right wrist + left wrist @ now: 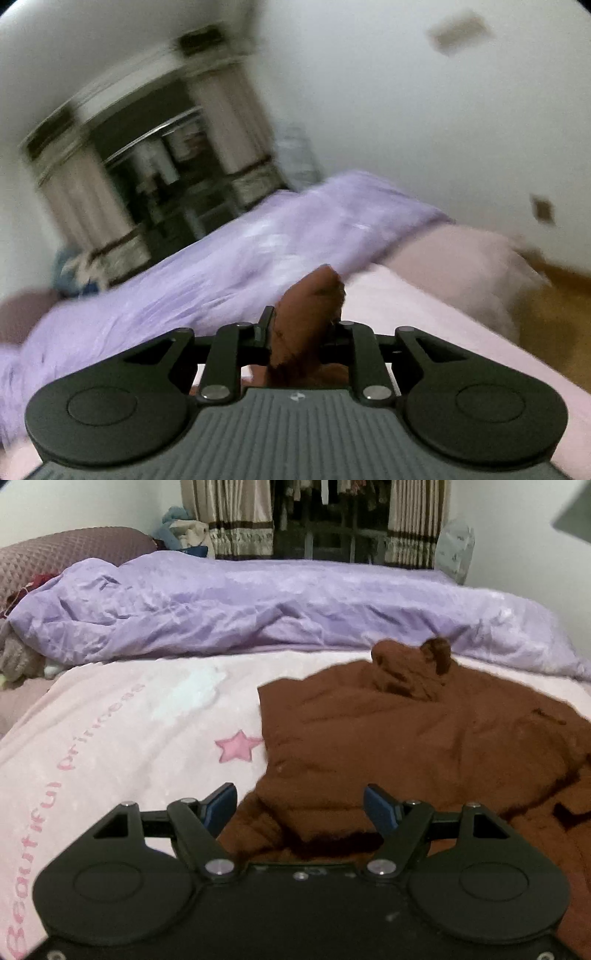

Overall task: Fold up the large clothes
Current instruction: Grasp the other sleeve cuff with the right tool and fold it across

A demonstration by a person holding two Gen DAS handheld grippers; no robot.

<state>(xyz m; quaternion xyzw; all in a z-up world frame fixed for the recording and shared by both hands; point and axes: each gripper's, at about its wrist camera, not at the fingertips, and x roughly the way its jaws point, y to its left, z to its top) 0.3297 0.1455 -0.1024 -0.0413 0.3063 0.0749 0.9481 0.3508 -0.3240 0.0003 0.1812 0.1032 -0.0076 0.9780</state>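
Note:
A large brown fleece garment [406, 738] lies crumpled on the pink bed sheet [129, 720], on the right half of the left wrist view. My left gripper [300, 805] is open, its blue-padded fingers [221, 805] spread just above the garment's near left edge, holding nothing. My right gripper [303, 325] is shut on a fold of the brown garment [306, 314], which sticks up between the jaws. The right wrist view is tilted and motion-blurred.
A rumpled purple duvet [258, 609] lies along the far side of the bed. A mauve pillow [55, 557] sits at the back left. An open wardrobe with curtains [332, 517] stands behind. The bed's right edge and wooden floor [554, 314] show in the right wrist view.

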